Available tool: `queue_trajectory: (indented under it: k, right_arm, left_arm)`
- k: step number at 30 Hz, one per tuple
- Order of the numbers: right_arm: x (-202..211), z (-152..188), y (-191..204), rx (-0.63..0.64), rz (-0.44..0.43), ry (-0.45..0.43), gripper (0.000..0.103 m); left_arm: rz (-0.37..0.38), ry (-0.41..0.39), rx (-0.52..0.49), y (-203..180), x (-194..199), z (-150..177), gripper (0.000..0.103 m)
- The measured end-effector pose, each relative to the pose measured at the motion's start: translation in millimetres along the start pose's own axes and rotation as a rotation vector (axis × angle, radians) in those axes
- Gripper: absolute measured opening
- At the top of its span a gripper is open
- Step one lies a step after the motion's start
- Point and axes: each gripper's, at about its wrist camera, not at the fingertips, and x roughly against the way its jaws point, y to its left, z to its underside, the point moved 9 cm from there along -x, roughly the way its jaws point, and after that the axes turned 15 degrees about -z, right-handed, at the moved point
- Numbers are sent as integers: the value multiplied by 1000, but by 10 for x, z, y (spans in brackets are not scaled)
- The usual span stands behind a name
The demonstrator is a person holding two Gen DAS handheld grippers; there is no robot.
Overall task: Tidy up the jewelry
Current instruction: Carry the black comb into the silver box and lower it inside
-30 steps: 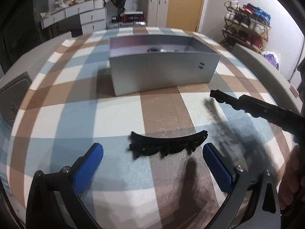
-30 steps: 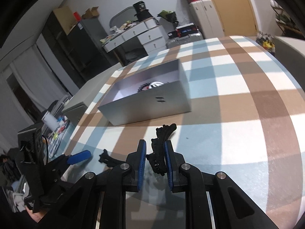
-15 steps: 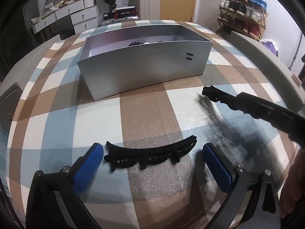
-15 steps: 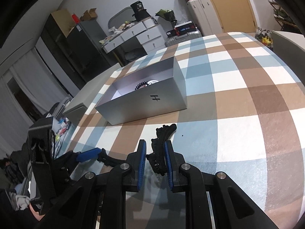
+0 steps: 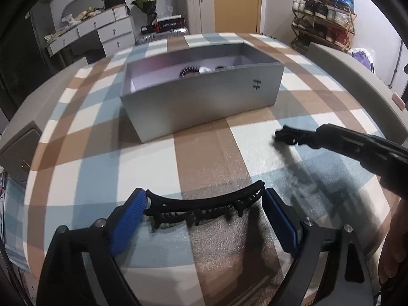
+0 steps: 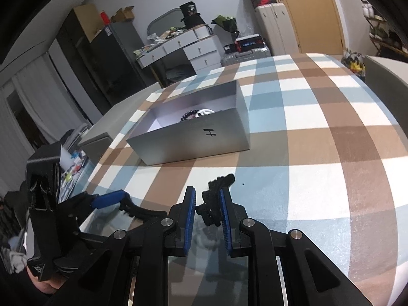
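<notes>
The left tool holds a long black hair clip by its two ends, its blue pads spread wide and pressed against the tips at lower centre of the left wrist frame. The clip looks like thin curved plastic with a row of teeth: light and stiff, but probably springy along its length, so an end-to-end squeeze may bow it or let it pop out. A hold across the plain back of the arc, away from the teeth, seems the safer place. Whether it is lifted off the checked tabletop or just rests on it, I cannot tell.

The right tool is closed narrow on a second black clip, low and centre in the right wrist frame; that piece juts forward past the pads, gripped near one end, so it may swing.

The grey open box sits at upper centre of the left frame, well apart from both clips. Inside, near its far wall, lie a dark beaded bracelet and a pale round item; the rest of its floor is hidden by the front wall.
</notes>
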Motion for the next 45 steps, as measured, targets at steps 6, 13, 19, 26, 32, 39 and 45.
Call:
queue_trajectory:
  k: [6,13,19,26,32,39,45]
  right_arm:
    - [56,-75,129,35,-19,-23,18]
    - [152,-236,409,91,-52,-53,16]
    - [181,-446,603,129,-85,-81,16]
    - [248,-809,726,177,-130,-132,16]
    - [104,-1124,642,169,-160,-131,16]
    - [-181,-1328,365,91,-191,-115,16]
    - [-414,-1383,179,59,-184,-80,16]
  left_arm:
    - [-7,-50,29,112,147,-130,88]
    - [-1,-105,63,276,309,-317,88]
    - [-9,-151,83,396,366,-495,88]
    - [-22,-193,79,477,308,-758,88]
    - [9,-191,91,465,163,-943,88]
    - [43,-181,82,390,-42,-1108,88]
    - [74,-165,59,299,-178,-1171,88]
